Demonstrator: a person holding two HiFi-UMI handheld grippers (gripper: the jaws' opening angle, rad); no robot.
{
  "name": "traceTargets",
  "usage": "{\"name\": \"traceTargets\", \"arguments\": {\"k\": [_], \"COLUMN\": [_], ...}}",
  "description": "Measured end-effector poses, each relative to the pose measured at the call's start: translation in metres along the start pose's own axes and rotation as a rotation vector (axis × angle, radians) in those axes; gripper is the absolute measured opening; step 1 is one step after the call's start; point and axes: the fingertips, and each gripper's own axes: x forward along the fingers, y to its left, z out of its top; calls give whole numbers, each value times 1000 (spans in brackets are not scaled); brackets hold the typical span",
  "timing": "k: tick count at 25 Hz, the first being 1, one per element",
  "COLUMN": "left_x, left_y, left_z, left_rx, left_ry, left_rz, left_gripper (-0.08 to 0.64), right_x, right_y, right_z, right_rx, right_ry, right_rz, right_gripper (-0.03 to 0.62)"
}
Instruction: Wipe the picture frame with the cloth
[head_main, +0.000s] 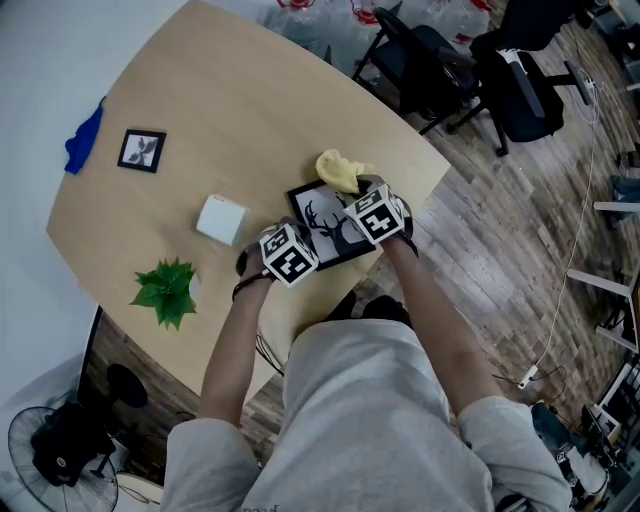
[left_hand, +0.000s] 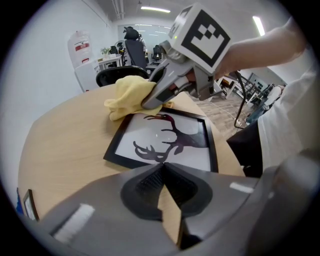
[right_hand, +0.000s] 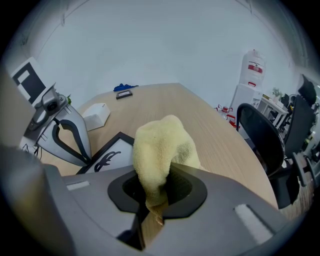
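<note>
The left gripper (left_hand: 162, 165) is resting with its jaws closed together, empty, at the near edge of the black rectangular picture frame (left_hand: 165, 142) holding a deer silhouette. The frame is lying flat on the light wooden desk (head_main: 240, 120). The right gripper (right_hand: 155, 200), jaws clamped on it, is holding the yellow terry cloth (right_hand: 162, 145) at the frame's far corner.

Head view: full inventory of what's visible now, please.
table: one, light wood, under everything
picture frame: one, black, deer print, table's near edge
cloth: one, yellow, picture frame's far corner
small frame: one, black, table's far left
blue cloth: one, beside small frame
box: one, white, left of picture frame
plant: one, green, table's left edge
office chairs: two, black, floor beyond table
fan: one, black, floor
left hand-held gripper: grey, shut, empty, at picture frame
right hand-held gripper: grey, shut on cloth
</note>
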Motion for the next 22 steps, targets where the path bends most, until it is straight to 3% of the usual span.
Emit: {"name": "traceTargets", "arguments": {"k": [22], "left_x": [-3], "left_y": [0], "left_z": [6], "left_rx": [-17], "left_ry": [-25], "left_rz": [-12], "left_gripper": [52], "right_x": [-31], "right_y": [11], "right_z": [-35], "right_rx": [-2], "right_ry": [-12], "right_rz": [-7], "right_gripper": [49]}}
